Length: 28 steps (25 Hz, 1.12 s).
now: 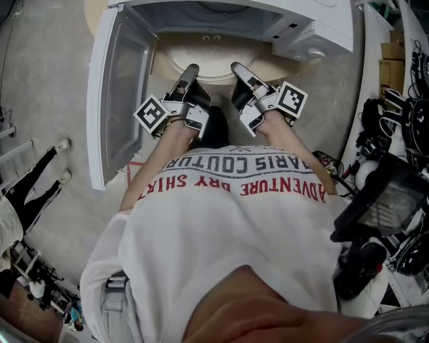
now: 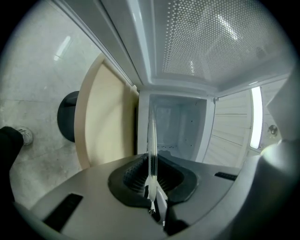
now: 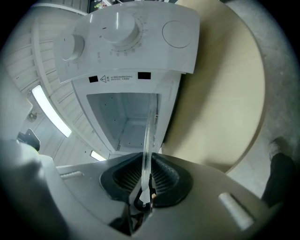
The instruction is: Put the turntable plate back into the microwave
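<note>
A clear glass turntable plate (image 2: 151,140) stands edge-on in both gripper views and is held at two spots on its rim. My left gripper (image 2: 152,187) is shut on the plate's edge, level, and faces the open microwave cavity (image 2: 178,126). The right gripper (image 3: 145,183) is shut on the plate (image 3: 149,131) too, in front of the cavity (image 3: 124,122). In the head view the left gripper (image 1: 191,70) and right gripper (image 1: 240,69) sit side by side before the white microwave (image 1: 268,20). The glass itself is hard to make out there.
The microwave door (image 1: 120,87) hangs open to the left. Its knob panel (image 3: 126,42) is beside the cavity. The microwave rests on a round beige table (image 1: 208,57). Black equipment (image 1: 382,208) crowds the right, and another person's legs (image 1: 33,174) stand at the left.
</note>
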### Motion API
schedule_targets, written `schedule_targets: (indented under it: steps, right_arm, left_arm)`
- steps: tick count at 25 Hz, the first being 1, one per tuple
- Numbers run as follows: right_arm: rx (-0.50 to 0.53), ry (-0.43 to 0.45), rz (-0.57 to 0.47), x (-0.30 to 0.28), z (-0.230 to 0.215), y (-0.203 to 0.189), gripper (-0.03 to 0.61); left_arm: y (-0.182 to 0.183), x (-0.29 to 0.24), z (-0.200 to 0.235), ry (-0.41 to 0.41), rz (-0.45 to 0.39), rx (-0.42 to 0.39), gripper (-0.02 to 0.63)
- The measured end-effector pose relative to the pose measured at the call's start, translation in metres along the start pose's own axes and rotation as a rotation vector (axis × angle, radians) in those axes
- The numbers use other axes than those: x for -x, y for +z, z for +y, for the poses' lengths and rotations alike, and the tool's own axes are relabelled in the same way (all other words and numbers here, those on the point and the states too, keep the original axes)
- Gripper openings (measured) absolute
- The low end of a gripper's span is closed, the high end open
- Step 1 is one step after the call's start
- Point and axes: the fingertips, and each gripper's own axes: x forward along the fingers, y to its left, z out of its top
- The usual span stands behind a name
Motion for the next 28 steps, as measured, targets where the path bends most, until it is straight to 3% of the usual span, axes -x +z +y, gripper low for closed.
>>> schedule_targets:
  steps: [12, 28]
  right_arm:
    - [0.014, 0.046, -0.020, -0.011, 0.015, 0.010, 0.048]
    - [-0.010, 0.049, -0.072, -0.058, 0.027, 0.041, 0.048]
  left_arm:
    - [0.009, -0.008, -0.019, -0.053, -0.020, -0.038, 0.031]
    - [0.048, -0.043, -0.034, -0.038, -0.067, -0.010, 0.031]
